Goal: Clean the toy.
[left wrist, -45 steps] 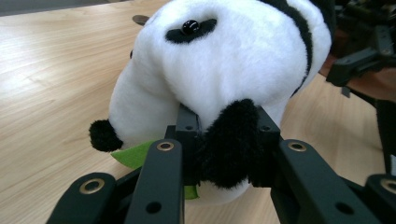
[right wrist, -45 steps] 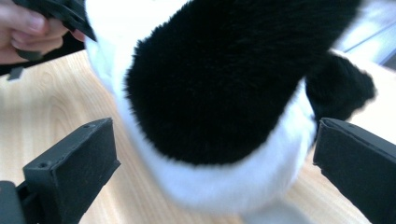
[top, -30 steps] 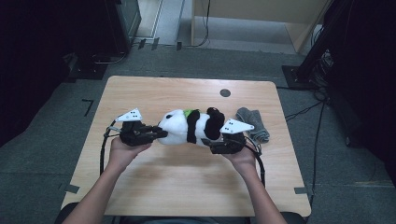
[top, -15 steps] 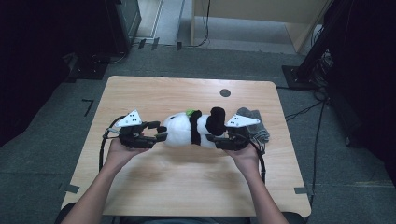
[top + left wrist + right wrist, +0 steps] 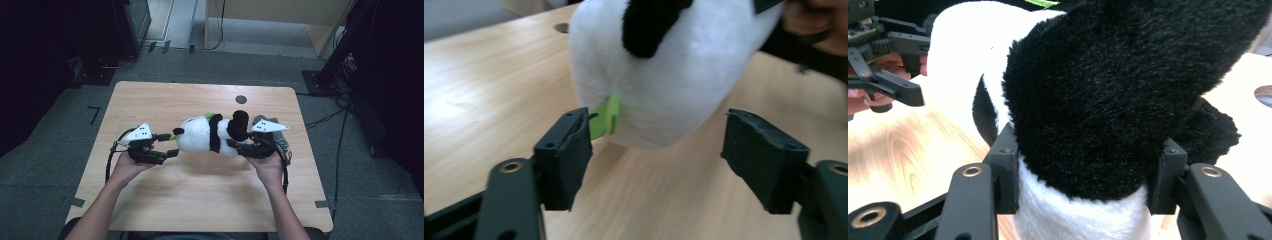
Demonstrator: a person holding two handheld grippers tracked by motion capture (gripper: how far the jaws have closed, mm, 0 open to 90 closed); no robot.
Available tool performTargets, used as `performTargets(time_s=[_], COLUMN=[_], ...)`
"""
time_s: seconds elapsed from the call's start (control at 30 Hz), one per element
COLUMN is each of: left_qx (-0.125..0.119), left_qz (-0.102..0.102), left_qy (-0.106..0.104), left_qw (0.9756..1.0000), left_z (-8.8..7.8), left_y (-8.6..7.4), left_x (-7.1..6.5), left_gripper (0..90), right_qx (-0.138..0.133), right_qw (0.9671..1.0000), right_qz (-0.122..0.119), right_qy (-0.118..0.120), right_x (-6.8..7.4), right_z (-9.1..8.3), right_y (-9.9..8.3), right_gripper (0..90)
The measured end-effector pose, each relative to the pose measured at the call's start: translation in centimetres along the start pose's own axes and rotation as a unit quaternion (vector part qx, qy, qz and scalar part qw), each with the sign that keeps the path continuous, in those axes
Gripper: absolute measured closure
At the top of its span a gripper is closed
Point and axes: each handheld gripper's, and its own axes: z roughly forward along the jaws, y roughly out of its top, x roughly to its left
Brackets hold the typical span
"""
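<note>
The right claw [image 5: 1083, 185] has the stuffed panda [image 5: 212, 134] pinched by a black limb, jaws just closing in and pressing the plush on both sides. The left claw [image 5: 656, 155] has just been opening; its jaws stand apart, with the panda's white end and a green tag [image 5: 605, 117] just ahead of them, untouched. The toy hangs from one soft limb above the table [image 5: 150, 100], so it could sag, swing or slip out, I reckon.
</note>
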Motion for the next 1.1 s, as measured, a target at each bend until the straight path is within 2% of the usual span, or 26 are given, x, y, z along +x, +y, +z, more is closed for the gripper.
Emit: performTargets(time_s=[0.03,0.1,0.2,0.27,0.37,0.4,0.47,0.6,0.7,0.8,0.97,1.07,1.1], left_qx=[0.001,0.007,0.015,0.015,0.005,0.003,0.003,-0.008,-0.011,-0.008,-0.022,-0.036,-0.034], left_qz=[-0.005,-0.014,-0.01,0.002,0.012,0.015,0.018,0.004,-0.004,-0.007,-0.012,0.006,0.007], left_qy=[0.002,-0.015,-0.021,-0.016,-0.021,-0.029,-0.036,-0.037,-0.057,-0.039,-0.047,-0.038,-0.031], left_qw=[1.0,0.9998,0.9996,0.9998,0.9997,0.9995,0.9992,0.9993,0.9983,0.9992,0.9986,0.9986,0.9989], left_z=[0.1,0.2,0.2,0.3,0.4,0.5,0.6,1.0,1.2,1.6,1.6,1.6,1.6], left_y=[-0.1,-0.2,-0.4,-0.5,-0.5,-0.5,-0.5,-0.4,-0.5,-0.5,-0.5,-0.5,-0.4], left_x=[0.0,0.2,0.4,0.4,0.2,0.1,-0.1,-0.2,-0.1,-0.6,-0.2,-0.2,-0.2], left_gripper=[27.3,26.4,24.0,22.2,2.5,0.0,0.0,0.0,0.2,0.8,0.9,0.9,1.0], right_qx=[-0.001,-0.004,-0.004,-0.005,-0.008,-0.01,-0.01,-0.009,-0.005,-0.001,-0.003,-0.005,-0.006], right_qw=[1.0,1.0,1.0,0.9999,0.9997,0.9997,0.9996,0.9989,0.9985,0.9982,0.9966,0.9962,0.9961], right_qz=[0.001,0.002,0.007,0.013,0.019,0.018,0.017,0.022,0.022,0.025,0.05,0.054,0.055], right_qy=[-0.001,-0.003,-0.004,0.0,0.012,0.016,0.023,0.041,0.05,0.054,0.066,0.069,0.069], right_x=[0.0,-0.1,-0.2,-0.2,0.0,0.1,0.4,0.9,1.4,1.8,1.6,1.7,1.7], right_z=[-0.1,-0.2,-0.3,-0.3,-0.3,-0.3,-0.3,-0.1,0.2,0.4,0.6,0.6,0.6], right_y=[0.0,0.0,0.0,0.1,0.2,0.3,0.4,0.4,0.4,0.4,0.2,0.2,0.2], right_gripper=[46.9,46.6,46.6,46.7,46.6,46.6,46.7,46.7,46.7,46.7,46.8,46.7,46.7])
